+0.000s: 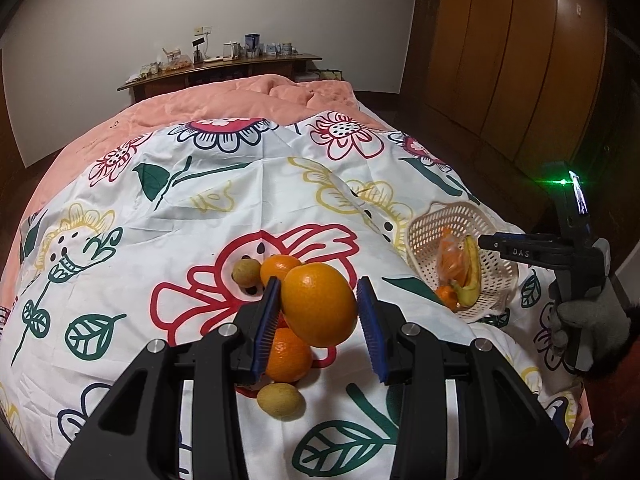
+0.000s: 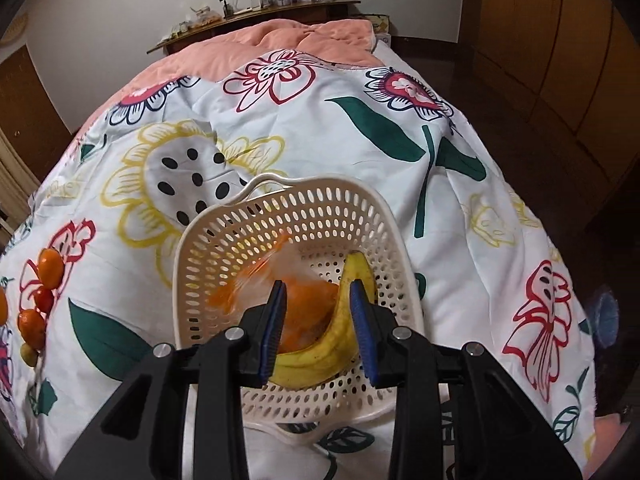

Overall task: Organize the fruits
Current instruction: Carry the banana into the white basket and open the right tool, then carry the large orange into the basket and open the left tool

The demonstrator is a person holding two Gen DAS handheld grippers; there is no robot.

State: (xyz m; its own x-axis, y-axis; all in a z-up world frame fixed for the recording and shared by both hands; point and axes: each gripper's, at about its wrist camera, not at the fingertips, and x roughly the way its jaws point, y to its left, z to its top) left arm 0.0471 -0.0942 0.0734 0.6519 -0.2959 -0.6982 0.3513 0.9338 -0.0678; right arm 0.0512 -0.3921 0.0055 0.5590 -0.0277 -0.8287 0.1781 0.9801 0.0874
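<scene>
My left gripper (image 1: 318, 284) is shut on a big orange (image 1: 320, 308) and holds it just over a fruit pile on the flowered sheet. The pile has two smaller oranges (image 1: 276, 268) (image 1: 288, 356) and two brown-green fruits (image 1: 245, 272) (image 1: 280, 400). To the right, a cream perforated basket (image 1: 424, 232) (image 2: 188, 248) holds a banana (image 2: 320, 360), a clear bag of orange pieces (image 2: 256, 280) and a small orange (image 1: 446, 294). My right gripper (image 2: 317, 286) (image 1: 486, 242) hangs over the basket, shut and gripping nothing, with the banana beneath its pads.
A gloved hand (image 1: 588, 312) holds the right gripper near the bed's right edge. A pink quilt (image 1: 248, 96) covers the far half of the bed. Behind it a wooden shelf (image 1: 224, 68) carries several small items. Wooden wardrobe doors (image 1: 520, 60) line the right side.
</scene>
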